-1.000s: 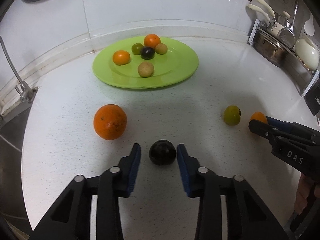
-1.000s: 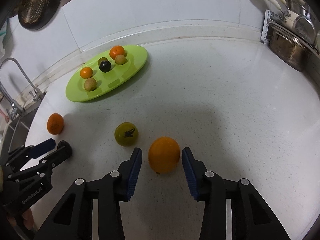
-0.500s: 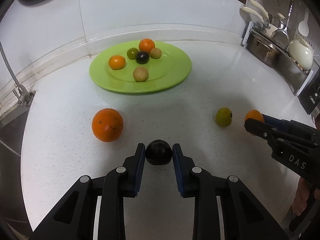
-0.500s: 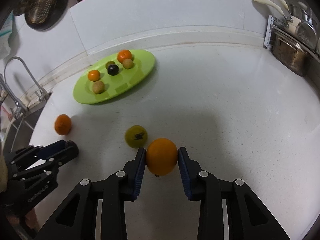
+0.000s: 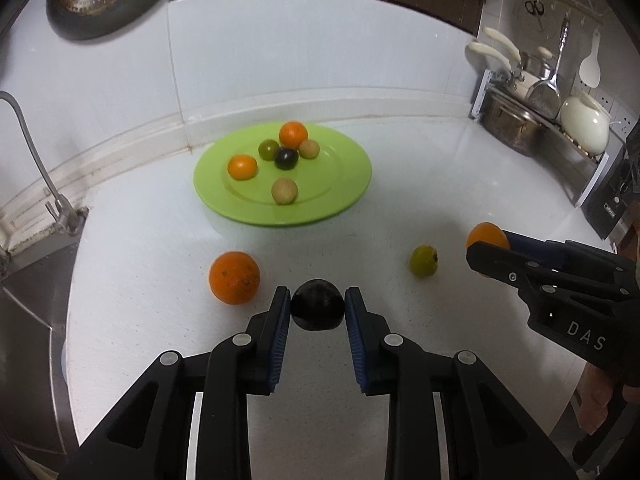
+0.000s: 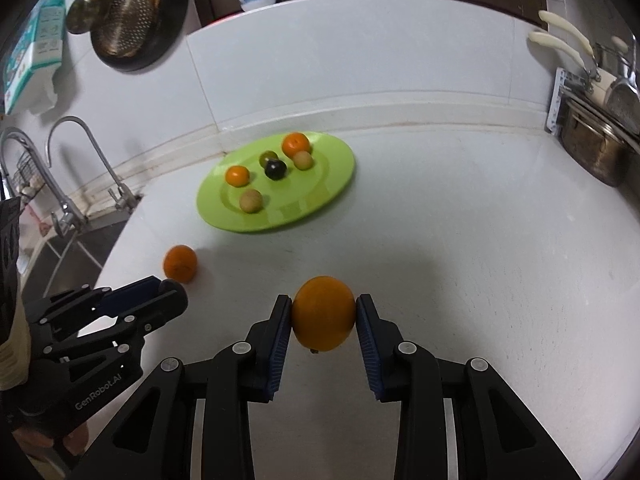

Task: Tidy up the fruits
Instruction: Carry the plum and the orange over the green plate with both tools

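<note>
My left gripper [image 5: 318, 307] is shut on a dark plum [image 5: 318, 311], held a little above the white counter. My right gripper [image 6: 323, 311] is shut on an orange [image 6: 323, 314], also off the counter. The left wrist view shows the right gripper [image 5: 486, 242] at the right with its orange [image 5: 485, 234]. In the right wrist view the left gripper [image 6: 168, 290] is at the left. A big orange [image 5: 234, 278] and a small green fruit [image 5: 423, 261] lie loose on the counter. The green plate [image 5: 344, 184] at the back holds several small fruits.
A sink with a tap [image 5: 44, 184] drops away at the left counter edge. A rack with a steel pot [image 5: 516, 130] and a white kettle stands at the back right, with a black appliance [image 5: 612, 200] beside it. A colander pan [image 6: 132, 20] hangs on the wall.
Both grippers closed on their fruit, the left on the plum and the right on the orange, then rose off the counter with them. The plate and loose fruit stayed put.
</note>
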`<action>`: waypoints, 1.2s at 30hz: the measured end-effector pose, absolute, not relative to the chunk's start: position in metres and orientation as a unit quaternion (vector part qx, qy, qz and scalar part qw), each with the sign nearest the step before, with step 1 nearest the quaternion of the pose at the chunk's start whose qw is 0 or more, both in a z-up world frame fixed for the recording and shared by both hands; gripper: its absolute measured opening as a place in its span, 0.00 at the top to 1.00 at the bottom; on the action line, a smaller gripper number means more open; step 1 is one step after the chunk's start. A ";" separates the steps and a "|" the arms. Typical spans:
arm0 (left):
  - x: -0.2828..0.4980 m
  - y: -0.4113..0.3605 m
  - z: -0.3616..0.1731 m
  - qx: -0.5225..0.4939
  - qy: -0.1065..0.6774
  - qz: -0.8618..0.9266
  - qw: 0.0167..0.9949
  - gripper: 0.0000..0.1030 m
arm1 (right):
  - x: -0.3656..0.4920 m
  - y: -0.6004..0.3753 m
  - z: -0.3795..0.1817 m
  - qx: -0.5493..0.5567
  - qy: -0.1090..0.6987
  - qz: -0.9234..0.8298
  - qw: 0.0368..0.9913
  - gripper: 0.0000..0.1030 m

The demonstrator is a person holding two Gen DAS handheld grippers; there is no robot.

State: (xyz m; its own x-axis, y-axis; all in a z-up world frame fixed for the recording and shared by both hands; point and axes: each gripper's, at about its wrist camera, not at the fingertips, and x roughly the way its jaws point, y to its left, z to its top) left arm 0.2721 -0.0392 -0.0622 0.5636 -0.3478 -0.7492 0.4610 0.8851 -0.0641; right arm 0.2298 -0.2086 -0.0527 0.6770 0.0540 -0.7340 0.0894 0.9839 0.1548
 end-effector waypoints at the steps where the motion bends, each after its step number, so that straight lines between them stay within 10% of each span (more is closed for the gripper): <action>1: 0.272 -0.039 -0.060 0.070 0.404 -0.228 0.883 0.73 | 0.230 -0.207 -0.050 0.089 0.398 -0.007 0.913 0.67; 36: 0.323 -0.026 0.001 0.069 0.333 -0.217 0.915 0.73 | 0.286 -0.184 0.025 0.044 0.317 0.050 0.946 0.67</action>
State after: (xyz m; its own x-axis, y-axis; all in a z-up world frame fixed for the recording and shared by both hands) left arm 0.3225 -0.0261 0.0011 0.6842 -0.3520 -0.6387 0.4439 0.8959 -0.0183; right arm 0.2861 -0.1836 0.0250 0.7942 0.1222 -0.5952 -0.0662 0.9911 0.1152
